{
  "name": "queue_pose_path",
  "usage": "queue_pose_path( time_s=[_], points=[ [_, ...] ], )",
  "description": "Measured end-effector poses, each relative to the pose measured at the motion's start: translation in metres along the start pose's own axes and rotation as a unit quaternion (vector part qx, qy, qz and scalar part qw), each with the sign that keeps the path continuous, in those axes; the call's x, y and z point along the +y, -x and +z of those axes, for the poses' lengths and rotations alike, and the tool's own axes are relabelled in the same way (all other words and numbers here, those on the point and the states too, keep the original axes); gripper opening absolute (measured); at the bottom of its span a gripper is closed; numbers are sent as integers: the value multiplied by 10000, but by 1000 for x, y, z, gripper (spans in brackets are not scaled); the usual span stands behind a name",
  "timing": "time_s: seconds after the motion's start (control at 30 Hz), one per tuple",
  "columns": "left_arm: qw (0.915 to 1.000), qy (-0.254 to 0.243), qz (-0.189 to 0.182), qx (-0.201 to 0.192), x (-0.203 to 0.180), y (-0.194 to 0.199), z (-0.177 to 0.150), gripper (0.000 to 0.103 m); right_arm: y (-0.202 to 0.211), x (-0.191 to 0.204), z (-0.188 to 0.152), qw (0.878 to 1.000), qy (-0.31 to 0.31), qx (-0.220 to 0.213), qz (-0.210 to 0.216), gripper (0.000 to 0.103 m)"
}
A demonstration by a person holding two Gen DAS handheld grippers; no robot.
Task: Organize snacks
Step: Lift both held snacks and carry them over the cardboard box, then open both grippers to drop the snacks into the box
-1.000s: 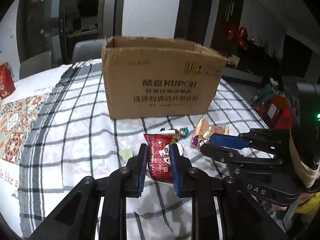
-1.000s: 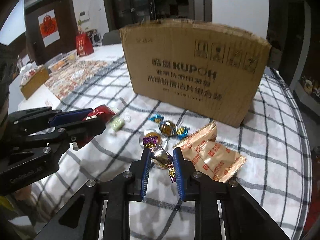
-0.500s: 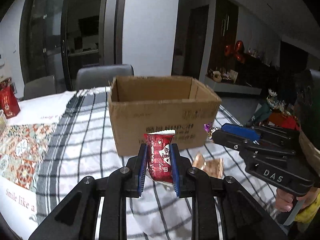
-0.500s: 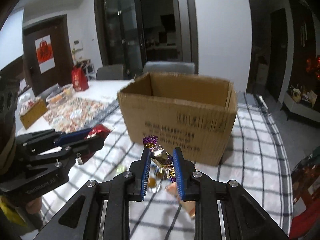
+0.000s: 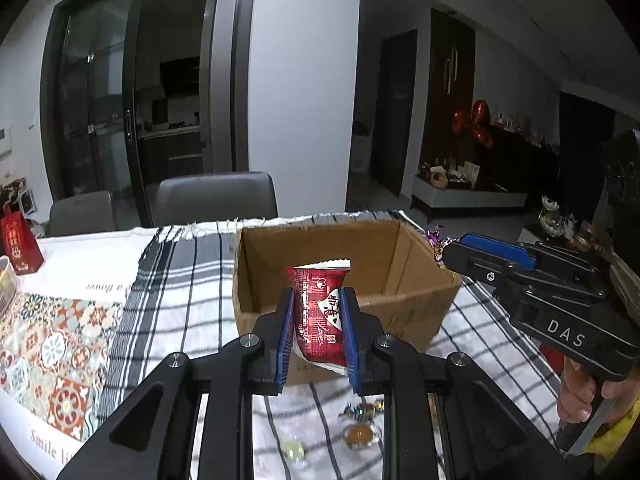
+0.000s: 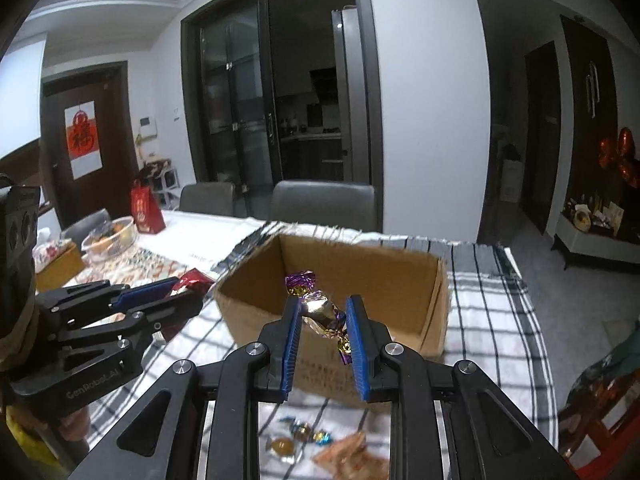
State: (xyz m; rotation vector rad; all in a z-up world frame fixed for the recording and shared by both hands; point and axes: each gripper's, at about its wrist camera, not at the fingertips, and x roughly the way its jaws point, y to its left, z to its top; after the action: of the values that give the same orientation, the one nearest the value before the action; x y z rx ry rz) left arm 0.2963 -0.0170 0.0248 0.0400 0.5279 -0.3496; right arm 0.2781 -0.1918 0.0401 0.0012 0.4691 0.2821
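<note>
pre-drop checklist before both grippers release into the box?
1. Left gripper clamped on the red snack packet: ok.
2. Right gripper clamped on the foil candy: ok.
3. Cardboard box open at the top, upright: ok.
4. Both loads past the box's near rim: cannot tell; they appear in front of the opening.
5. Grippers apart from each other: ok.
6. Table cleared of snacks: not ok; loose candies and an orange packet lie on the checked cloth.
</note>
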Motion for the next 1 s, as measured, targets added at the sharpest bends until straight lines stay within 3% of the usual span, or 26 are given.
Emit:
queue_pose_path(
  time_s=[0.53,0.7,1.0],
  points=[
    [9997,-183,-26,173,3,-71,52,24,-52,-34,22,9995,-241,153,-114,24],
    [9998,-115,44,174,3,-79,59,50,-61,-42,24,9988,-370,207,-260,31],
    [9989,-334,330,31,-3,-44,37,55,-38,-37,11,9990,-338,156,-250,33]
  ],
)
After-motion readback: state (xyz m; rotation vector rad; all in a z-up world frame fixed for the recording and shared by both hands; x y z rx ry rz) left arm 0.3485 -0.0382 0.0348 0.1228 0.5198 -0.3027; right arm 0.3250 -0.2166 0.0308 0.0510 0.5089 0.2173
